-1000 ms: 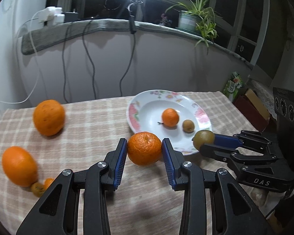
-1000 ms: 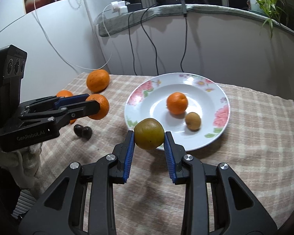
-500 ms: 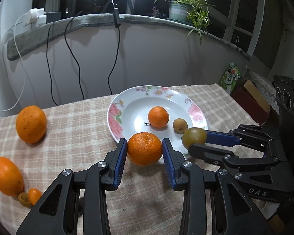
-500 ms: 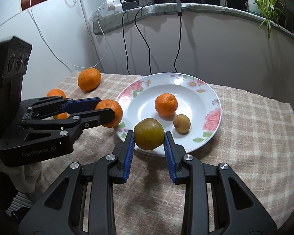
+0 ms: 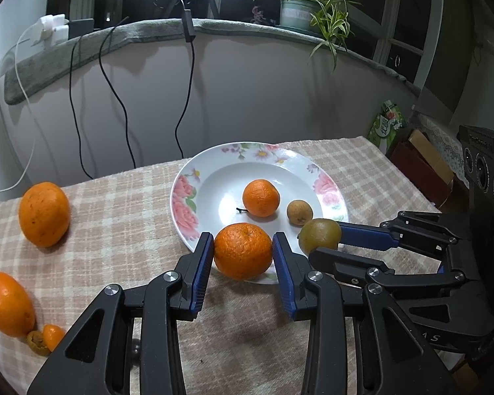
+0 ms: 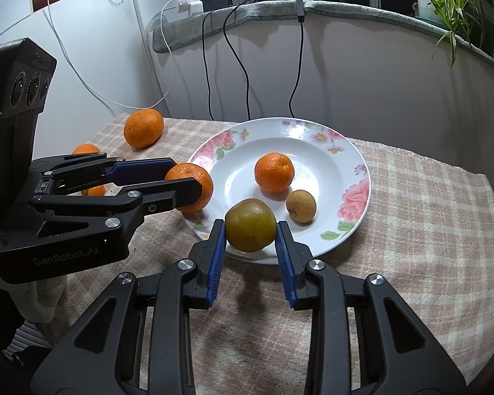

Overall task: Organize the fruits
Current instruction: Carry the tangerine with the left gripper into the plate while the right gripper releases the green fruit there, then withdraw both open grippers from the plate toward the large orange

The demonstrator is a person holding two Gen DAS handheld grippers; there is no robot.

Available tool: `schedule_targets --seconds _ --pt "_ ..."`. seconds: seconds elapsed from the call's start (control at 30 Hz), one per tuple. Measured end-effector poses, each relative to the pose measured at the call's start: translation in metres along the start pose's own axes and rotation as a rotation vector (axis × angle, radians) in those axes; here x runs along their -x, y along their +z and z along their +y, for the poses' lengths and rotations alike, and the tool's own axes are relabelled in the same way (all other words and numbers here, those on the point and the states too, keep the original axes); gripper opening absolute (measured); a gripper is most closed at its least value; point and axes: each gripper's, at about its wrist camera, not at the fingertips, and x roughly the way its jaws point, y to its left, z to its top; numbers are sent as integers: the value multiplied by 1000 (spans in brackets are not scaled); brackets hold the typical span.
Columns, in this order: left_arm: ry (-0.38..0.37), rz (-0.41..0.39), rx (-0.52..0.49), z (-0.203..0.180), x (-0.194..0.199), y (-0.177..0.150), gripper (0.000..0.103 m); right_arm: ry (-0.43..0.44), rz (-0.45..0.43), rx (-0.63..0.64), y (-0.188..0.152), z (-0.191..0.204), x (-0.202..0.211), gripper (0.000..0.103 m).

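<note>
My left gripper (image 5: 243, 251) is shut on an orange tangerine (image 5: 243, 250), held over the near rim of the flowered white plate (image 5: 194, 197). My right gripper (image 6: 251, 225) is shut on a greenish-brown round fruit (image 6: 251, 224), held over the plate's (image 6: 352, 164) near edge. In the plate lie a small tangerine (image 6: 274, 171) and a small tan fruit (image 6: 301, 205). Each gripper shows in the other's view, the left gripper (image 6: 184, 186) at left, the right gripper (image 5: 322, 237) at right, both side by side at the plate.
On the checked cloth left of the plate lie a big orange (image 5: 43, 214), another orange (image 5: 7, 302) and small fruit pieces (image 5: 46, 339). Cables hang down the curved wall behind. A potted plant (image 5: 299, 10) stands on the ledge. Boxes (image 5: 421, 171) sit off the table's right end.
The left gripper has carried its tangerine rightward, from the cloth to the plate's rim. The right gripper with its green fruit has drawn slightly closer over the plate's edge.
</note>
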Motion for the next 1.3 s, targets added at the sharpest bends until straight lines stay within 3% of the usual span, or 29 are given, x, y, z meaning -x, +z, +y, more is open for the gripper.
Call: schedule_targets --seconds 0.23,0.33,0.47,0.6,0.93,1.07,1.3 --pt "2 3 9 0 -1 0 37 -5 8 -5 -1 -1 -2 32" --pt "5 2 10 1 0 0 54 -9 7 -9 -1 -2 -2 34" --pt "12 -3 8 1 2 0 56 -15 -2 -5 -2 0 1 54" --pt "15 -8 13 3 5 -1 56 -20 -10 4 -1 2 5 55" --pt "24 -29 44 13 21 -5 65 -29 -23 -6 3 3 11 74" --pt "33 -44 66 19 30 -7 75 -20 -23 -8 5 5 13 75" --pt "63 -69 94 34 48 -12 76 -29 -23 -1 10 12 12 75"
